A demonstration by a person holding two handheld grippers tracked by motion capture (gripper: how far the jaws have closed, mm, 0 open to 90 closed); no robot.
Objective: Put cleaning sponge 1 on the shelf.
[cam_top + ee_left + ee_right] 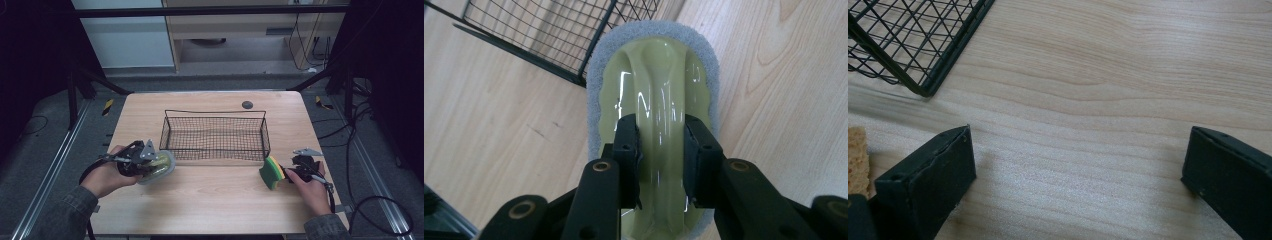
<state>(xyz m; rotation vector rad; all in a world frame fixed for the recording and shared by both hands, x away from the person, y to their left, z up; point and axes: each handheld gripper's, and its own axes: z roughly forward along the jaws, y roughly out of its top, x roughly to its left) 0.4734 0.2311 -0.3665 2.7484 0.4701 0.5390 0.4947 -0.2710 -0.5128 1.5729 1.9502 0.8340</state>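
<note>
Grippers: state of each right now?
Left gripper: shut on the pale green plastic scrubber with grey pad.
Right gripper: open, nothing held.

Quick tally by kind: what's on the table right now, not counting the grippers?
Scrubber with green handle: 1, clamped in the left gripper
Yellow-green sponge: 1, beside the right gripper
Wire basket: 1
Dark round disc: 1
Total: 4

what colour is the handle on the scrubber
Pale yellow-green, glossy handle; clearest in the left gripper view.
</note>
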